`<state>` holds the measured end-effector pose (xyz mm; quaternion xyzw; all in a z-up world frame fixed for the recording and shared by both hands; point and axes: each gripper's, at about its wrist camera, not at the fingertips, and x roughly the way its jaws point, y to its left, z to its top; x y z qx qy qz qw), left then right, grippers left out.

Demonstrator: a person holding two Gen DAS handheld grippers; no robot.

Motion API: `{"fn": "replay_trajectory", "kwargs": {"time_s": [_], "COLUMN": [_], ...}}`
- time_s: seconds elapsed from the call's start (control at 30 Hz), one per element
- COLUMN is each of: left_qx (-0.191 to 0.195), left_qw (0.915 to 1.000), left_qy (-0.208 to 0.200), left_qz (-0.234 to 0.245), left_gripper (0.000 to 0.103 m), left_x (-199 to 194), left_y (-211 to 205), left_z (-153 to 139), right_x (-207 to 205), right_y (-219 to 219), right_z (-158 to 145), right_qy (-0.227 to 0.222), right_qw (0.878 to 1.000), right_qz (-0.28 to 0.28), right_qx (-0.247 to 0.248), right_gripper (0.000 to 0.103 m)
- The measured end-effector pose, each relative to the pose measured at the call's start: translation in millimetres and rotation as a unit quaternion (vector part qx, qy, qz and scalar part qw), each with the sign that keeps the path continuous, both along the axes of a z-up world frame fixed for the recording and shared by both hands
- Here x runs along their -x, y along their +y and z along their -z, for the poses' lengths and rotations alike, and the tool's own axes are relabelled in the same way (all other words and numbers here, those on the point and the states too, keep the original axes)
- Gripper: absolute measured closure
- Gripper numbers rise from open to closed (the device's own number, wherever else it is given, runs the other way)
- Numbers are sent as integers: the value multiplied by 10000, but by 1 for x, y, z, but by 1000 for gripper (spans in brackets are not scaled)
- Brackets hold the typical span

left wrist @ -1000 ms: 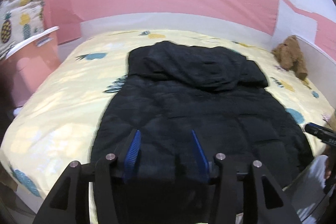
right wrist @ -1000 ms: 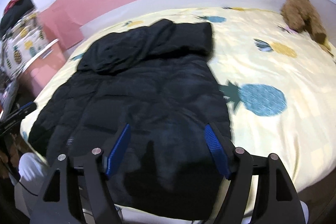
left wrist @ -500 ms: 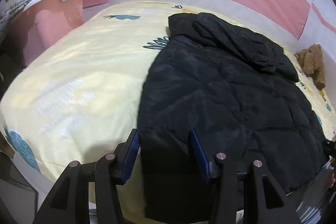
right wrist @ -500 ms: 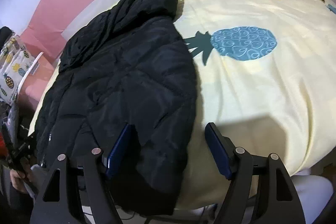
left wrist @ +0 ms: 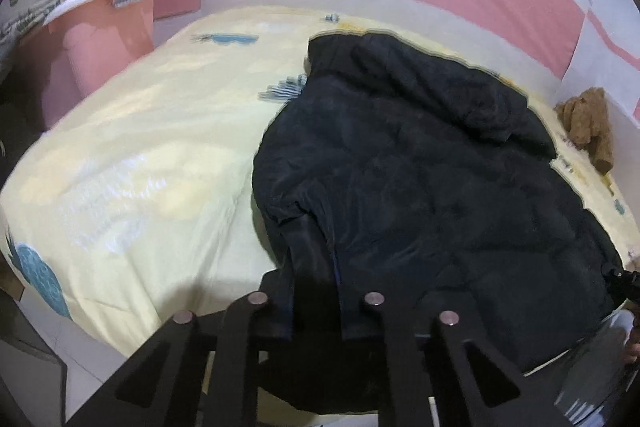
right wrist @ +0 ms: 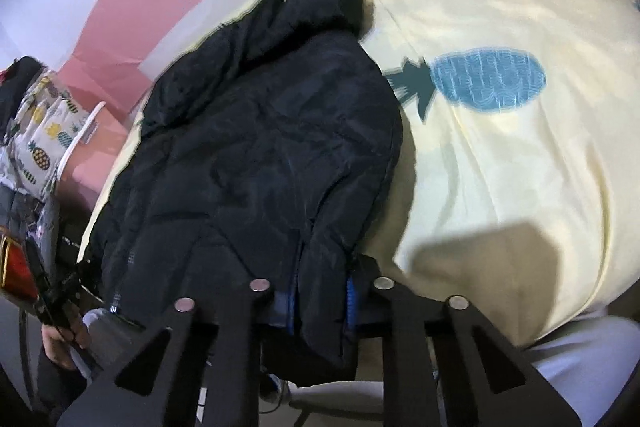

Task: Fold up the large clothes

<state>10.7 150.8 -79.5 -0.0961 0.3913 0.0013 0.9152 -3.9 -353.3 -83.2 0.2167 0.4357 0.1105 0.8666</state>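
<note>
Pinching the jacket (left wrist: pixel 420 163) hem, each hand-held gripper (right wrist: pixel 320 297).

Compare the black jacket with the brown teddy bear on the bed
The jacket is black and spreads over much of the bed; the teddy bear is brown and small beside it. The jacket's near hem is pinched in the left gripper and right gripper; the teddy bear lies untouched. Both rest on the bed.
</note>
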Motion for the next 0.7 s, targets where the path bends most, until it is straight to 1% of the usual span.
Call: {"fn": "replay_trajectory", "kwargs": {"time_s": [0.13, 0.2, 0.27, 0.4, 0.5, 0.63, 0.7], "left_qx": [186, 215, 260, 351, 435, 510, 522], "left_qw": [9982, 9961, 9939, 9908, 9889, 9865, 9856], "left_qy": [-572, -856, -1067, -1305, -1417, -1553, -1609], "left_qz": [43, 41, 59, 86, 92, 102, 79], "left_gripper": [90, 90, 90, 90, 90, 90, 90], "left_x": [12, 22, 35, 58, 72, 76, 66], "left_y": [4, 5, 6, 8, 8, 11, 11], "left_z": [-45, -69, -87, -111, -124, -138, -142], "right_x": [11, 20, 32, 57, 68, 65, 55], "right_y": [-8, -10, -14, -17, -19, -26, -32], "right_z": [-43, -66, -82, -109, -122, -131, -132], "right_qy": [-540, -816, -1002, -1330, -1517, -1700, -1757], "right_qw": [9984, 9966, 9948, 9908, 9881, 9847, 9832], "right_qz": [45, 73, 104, 163, 202, 305, 375], "right_qx": [-129, -121, -155, -170, -183, -239, -313], "right_gripper": [90, 90, 90, 90, 90, 90, 90]}}
